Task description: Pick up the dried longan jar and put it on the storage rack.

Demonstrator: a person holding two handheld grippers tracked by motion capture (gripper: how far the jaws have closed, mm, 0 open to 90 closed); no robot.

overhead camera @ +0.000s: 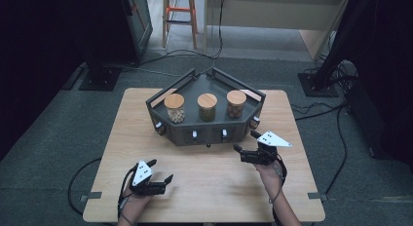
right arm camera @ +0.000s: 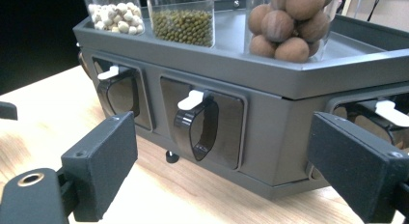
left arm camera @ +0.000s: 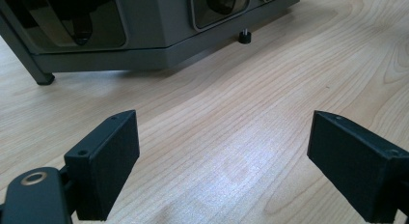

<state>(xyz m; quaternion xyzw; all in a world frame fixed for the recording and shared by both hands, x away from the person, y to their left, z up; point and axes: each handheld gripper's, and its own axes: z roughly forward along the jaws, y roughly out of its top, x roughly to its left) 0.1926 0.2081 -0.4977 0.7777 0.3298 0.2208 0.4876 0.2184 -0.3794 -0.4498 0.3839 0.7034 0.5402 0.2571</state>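
Wooden table (overhead camera: 209,187), grey rack (right arm camera: 270,74), dark scoops (right arm camera: 197,125)

In the right gripper view the three jars are cut off at the top edge: the pale-bean jar (right arm camera: 115,11), the green-bean jar (right arm camera: 183,19) and the brown-ball jar (right arm camera: 294,23) all lose their lids. The grey stand (right arm camera: 270,74) runs out past the right edge, and the right-hand scoop handle (right arm camera: 390,113) sits half behind a tong. In the left gripper view, the stand's (left arm camera: 144,40) windows are cropped at the top; the dark shape inside is perhaps a scoop. From the high view, jar contents are too small to name.
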